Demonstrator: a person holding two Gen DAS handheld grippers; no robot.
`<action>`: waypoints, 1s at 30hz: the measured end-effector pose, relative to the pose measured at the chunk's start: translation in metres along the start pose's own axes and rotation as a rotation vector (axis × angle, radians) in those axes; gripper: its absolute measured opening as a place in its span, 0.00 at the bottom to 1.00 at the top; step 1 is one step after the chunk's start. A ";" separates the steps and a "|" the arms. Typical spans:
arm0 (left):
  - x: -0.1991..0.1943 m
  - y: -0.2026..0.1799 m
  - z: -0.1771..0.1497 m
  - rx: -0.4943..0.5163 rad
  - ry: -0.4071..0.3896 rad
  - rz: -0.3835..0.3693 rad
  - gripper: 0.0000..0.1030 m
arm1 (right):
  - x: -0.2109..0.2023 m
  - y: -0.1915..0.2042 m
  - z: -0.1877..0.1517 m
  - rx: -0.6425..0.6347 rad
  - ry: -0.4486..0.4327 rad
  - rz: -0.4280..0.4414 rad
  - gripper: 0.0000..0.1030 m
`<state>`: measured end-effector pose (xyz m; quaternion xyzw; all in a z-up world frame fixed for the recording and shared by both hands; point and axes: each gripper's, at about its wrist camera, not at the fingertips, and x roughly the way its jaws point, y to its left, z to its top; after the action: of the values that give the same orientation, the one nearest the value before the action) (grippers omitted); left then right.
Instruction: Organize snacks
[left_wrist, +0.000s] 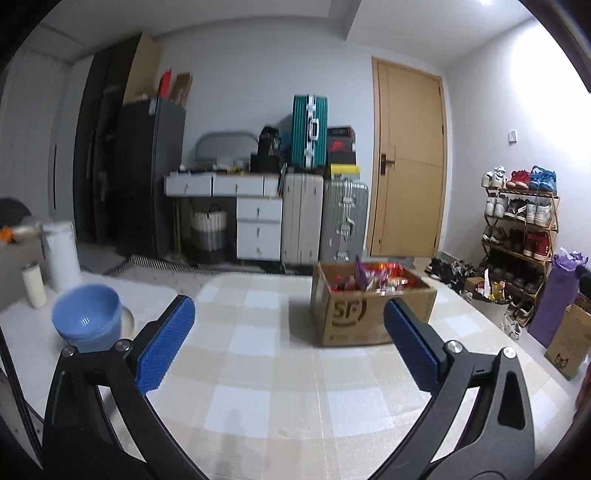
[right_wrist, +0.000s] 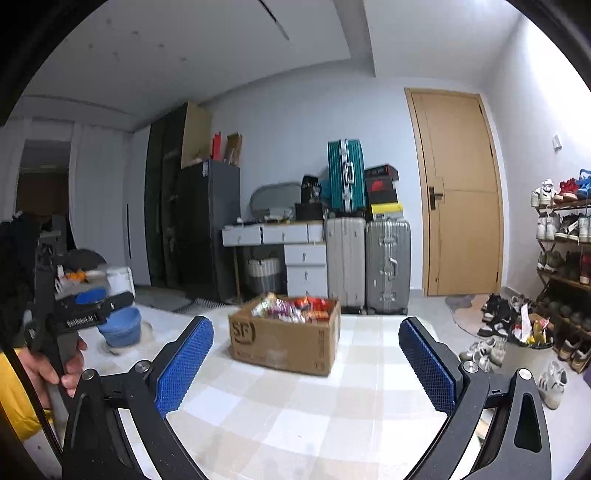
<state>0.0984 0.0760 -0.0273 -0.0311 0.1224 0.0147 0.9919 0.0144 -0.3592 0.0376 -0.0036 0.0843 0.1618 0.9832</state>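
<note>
snacks (right_wrist: 295, 308): light crinkly packets heaped in the cardboard box (right_wrist: 284, 341); we'd pinch one mid-body, gently.
left gripper (left_wrist: 290, 338): fingers spread, empty.
right gripper (right_wrist: 306, 363): fingers spread, empty.

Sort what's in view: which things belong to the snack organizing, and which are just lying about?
Belongs to the job:
- cardboard box on the checked table
- snack packets heaped in it
- blue bowls, probably for sorting
- both hand-held grippers, open and empty

Just lying about:
- suitcases
- shoe rack
- paper towel roll
- white drawers

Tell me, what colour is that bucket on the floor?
Blue bucket; the left wrist view shows it best.
</note>
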 end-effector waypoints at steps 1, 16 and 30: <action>0.008 -0.001 -0.006 0.000 0.010 0.002 0.99 | 0.010 0.001 -0.007 -0.009 0.011 -0.012 0.99; 0.126 -0.031 -0.071 0.064 0.131 -0.002 0.99 | 0.100 -0.002 -0.055 -0.035 0.049 -0.043 0.99; 0.117 -0.028 -0.062 0.049 0.118 -0.005 0.99 | 0.097 -0.001 -0.057 -0.036 0.059 -0.049 0.99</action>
<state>0.1978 0.0468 -0.1145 -0.0079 0.1811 0.0074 0.9834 0.0955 -0.3311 -0.0352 -0.0283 0.1103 0.1390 0.9837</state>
